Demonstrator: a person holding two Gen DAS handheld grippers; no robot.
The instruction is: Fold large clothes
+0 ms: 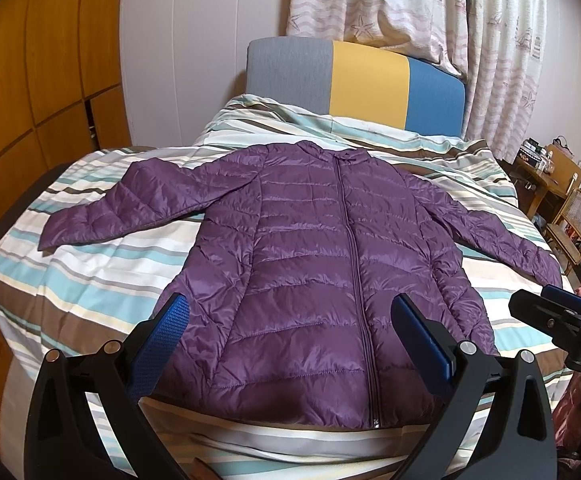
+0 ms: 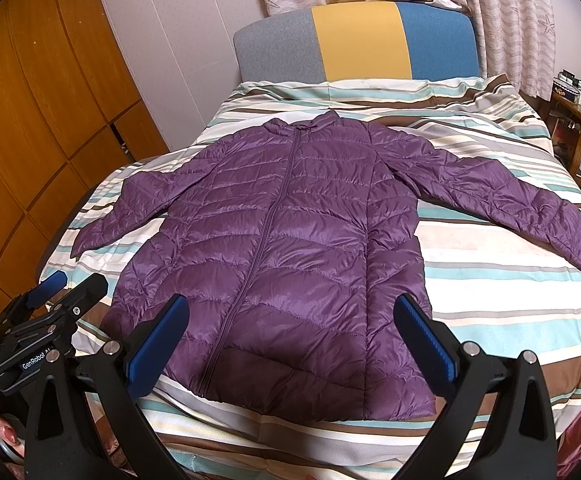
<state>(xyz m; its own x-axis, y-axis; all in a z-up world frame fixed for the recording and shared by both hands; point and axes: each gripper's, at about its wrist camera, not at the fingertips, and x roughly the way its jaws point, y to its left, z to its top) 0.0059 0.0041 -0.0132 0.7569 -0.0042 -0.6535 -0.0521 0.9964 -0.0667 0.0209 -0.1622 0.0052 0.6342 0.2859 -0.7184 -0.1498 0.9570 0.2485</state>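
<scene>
A purple quilted puffer jacket [image 1: 310, 256] [image 2: 286, 240] lies flat on the striped bed, zipped, front up, collar toward the headboard, both sleeves spread out to the sides. My left gripper [image 1: 290, 316] hovers open above the jacket's hem, its blue pads wide apart with nothing between them. My right gripper [image 2: 292, 316] is open too, above the hem's right half. Each gripper shows in the other's view: the right gripper [image 1: 550, 304] at the far right edge, the left gripper [image 2: 62, 284] at the lower left.
The bed carries a striped duvet [image 1: 90, 280] [image 2: 490, 280] and a grey, yellow and blue headboard [image 1: 366, 84] [image 2: 358, 40]. A wooden wardrobe [image 1: 30, 80] stands to the left. Patterned curtains [image 1: 450, 20] hang behind, and wooden chairs and a cluttered table [image 1: 570, 200] stand to the right.
</scene>
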